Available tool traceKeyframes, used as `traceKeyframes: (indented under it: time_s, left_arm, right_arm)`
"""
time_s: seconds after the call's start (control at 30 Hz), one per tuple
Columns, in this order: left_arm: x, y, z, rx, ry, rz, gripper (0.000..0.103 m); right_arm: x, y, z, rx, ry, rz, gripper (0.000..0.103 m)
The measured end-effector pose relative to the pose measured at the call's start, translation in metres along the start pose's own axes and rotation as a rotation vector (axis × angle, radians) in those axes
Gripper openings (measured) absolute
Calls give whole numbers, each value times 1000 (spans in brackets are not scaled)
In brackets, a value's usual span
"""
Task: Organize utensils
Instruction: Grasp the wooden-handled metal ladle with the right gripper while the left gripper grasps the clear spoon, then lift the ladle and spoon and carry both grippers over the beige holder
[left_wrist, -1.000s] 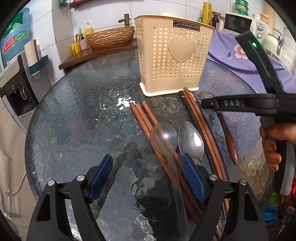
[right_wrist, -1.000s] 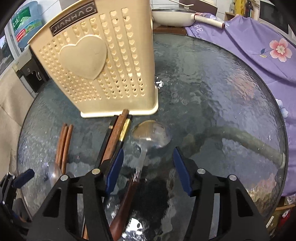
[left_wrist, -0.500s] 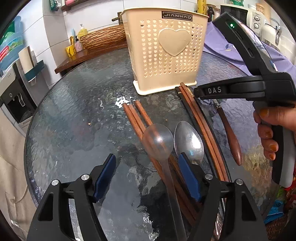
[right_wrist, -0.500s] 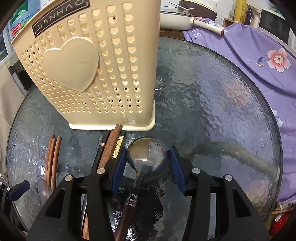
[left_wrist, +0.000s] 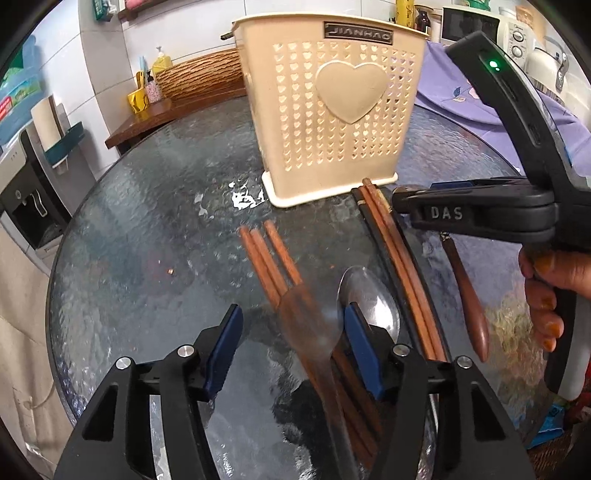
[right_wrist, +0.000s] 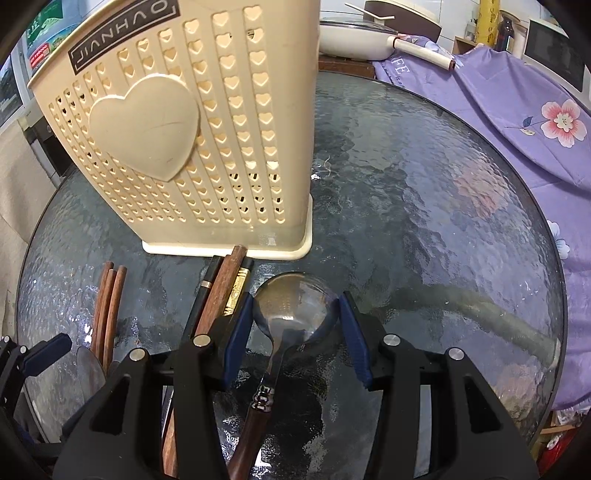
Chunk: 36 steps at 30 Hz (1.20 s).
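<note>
A beige heart-pattern utensil holder (left_wrist: 332, 110) (right_wrist: 177, 129) stands on the round glass table (left_wrist: 147, 240). My left gripper (left_wrist: 291, 345) hovers low with its jaws closing around a blurred steel spoon (left_wrist: 306, 325) that lies over three brown chopsticks (left_wrist: 273, 266). Its left pad is still clear of the bowl. A second steel spoon (left_wrist: 373, 299) lies just right of it. My right gripper (right_wrist: 295, 328) is shut on the bowl of a wooden-handled spoon (right_wrist: 291, 306), beside a bundle of dark and brown chopsticks (right_wrist: 221, 291).
A purple floral cloth (right_wrist: 517, 110) covers something at the table's right edge. Behind the table are a white pan (right_wrist: 354, 40), a wicker basket (left_wrist: 199, 77) on a wooden shelf, and a water dispenser (left_wrist: 29, 177). A person's hand (left_wrist: 546, 295) holds the right gripper.
The left jaws have narrowed and slid forward over the steel spoon, which now looks blurred. The right gripper has moved forward around the wooden-handled spoon's bowl and closed on it.
</note>
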<state>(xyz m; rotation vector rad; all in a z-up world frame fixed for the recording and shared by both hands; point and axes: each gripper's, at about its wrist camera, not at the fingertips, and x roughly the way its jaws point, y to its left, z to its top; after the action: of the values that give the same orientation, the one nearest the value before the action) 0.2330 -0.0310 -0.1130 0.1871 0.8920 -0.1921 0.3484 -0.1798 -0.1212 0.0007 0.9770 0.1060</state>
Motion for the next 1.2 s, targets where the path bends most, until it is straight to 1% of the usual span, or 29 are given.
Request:
traceKeyframes:
  time_s: [0.07, 0.13, 0.2, 0.4, 0.57, 0.67, 0.7, 0.9, 1.07, 1.2]
  left_arm:
    - [2, -4, 1, 2, 7, 1, 49]
    - [4, -4, 1, -8, 15, -11, 41]
    - [5, -5, 1, -12, 17, -16, 36]
    - [-2, -4, 7, -31, -9, -27, 35]
    - [-17, -3, 13, -40, -60, -44, 35]
    - [-28, 1, 15, -52, -104, -58, 35]
    - [-31, 2, 16, -55, -113, -61, 35]
    - [-49, 9, 22, -85, -176, -71, 35]
    - [-63, 16, 24, -108, -215, -69, 35]
    - [-79, 21, 25, -119, -268, -44, 35]
  right_arm:
    - [0, 0, 1, 3, 1, 3, 48]
    - [0, 0, 1, 8, 2, 7, 48]
    - [0, -1, 2, 13, 1, 12, 48]
    - [-1, -6, 3, 32, -4, 30, 48]
    - [-6, -13, 0, 56, -32, 56, 48]
    - [-20, -18, -3, 62, -88, 73, 48]
    - [-29, -19, -4, 56, -124, 79, 48]
    - [-73, -18, -9, 8, -268, 81, 48]
    - [-105, -13, -20, -33, -343, 94, 48]
    - [-123, -5, -28, -77, -376, 89, 48]
